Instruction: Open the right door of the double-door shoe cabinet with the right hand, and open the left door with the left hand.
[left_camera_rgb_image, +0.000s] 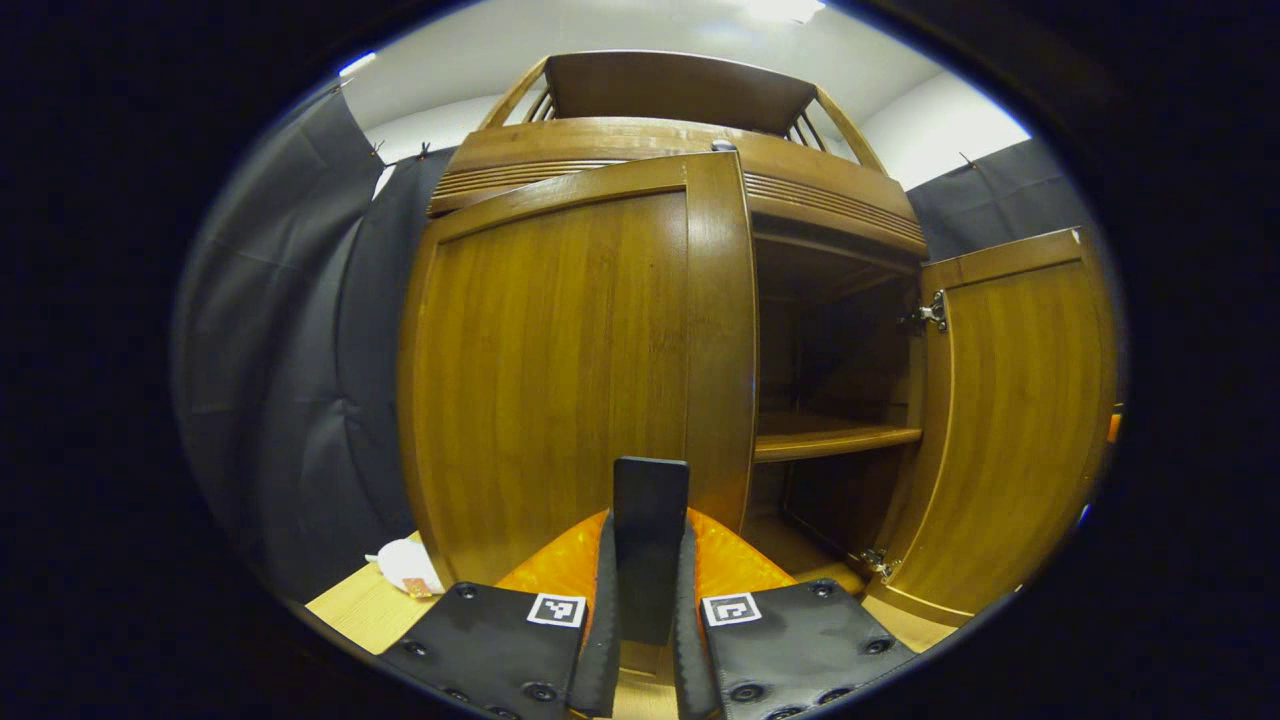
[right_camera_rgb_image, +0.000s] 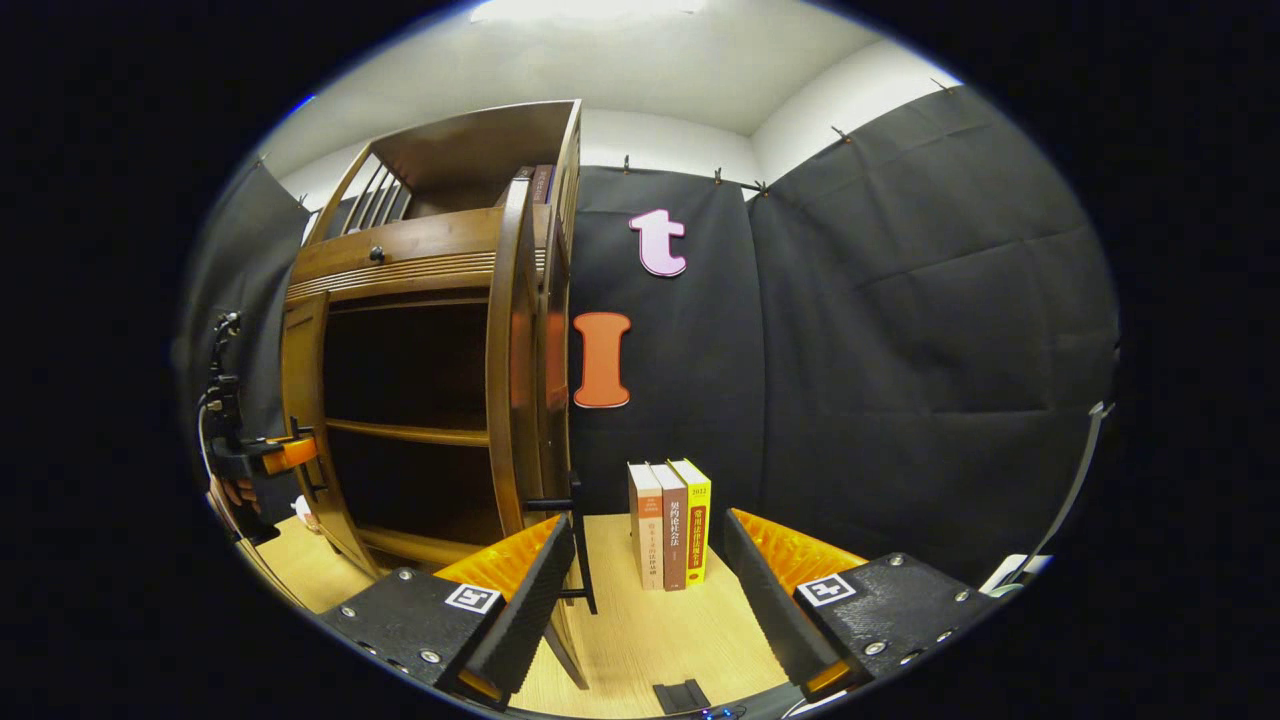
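The wooden shoe cabinet (left_camera_rgb_image: 660, 140) rises close in front of me in the left gripper view. My left gripper (left_camera_rgb_image: 650, 570) is shut on the dark upright handle (left_camera_rgb_image: 650, 490) of the left door (left_camera_rgb_image: 560, 370), whose free edge stands a little forward of the cabinet front. The right door (left_camera_rgb_image: 1020, 420) is swung wide open. In the right gripper view this door (right_camera_rgb_image: 510, 400) is edge-on, its black handle (right_camera_rgb_image: 580, 545) just beside one finger. My right gripper (right_camera_rgb_image: 645, 590) is open and holds nothing. The left gripper (right_camera_rgb_image: 260, 455) and a hand appear far left.
Inside the cabinet a shelf (left_camera_rgb_image: 835, 440) crosses the dark interior. Three upright books (right_camera_rgb_image: 670, 525) stand on the light wooden surface (right_camera_rgb_image: 640, 640) against the black cloth wall. A white crumpled item (left_camera_rgb_image: 405, 565) lies at the cabinet's left foot.
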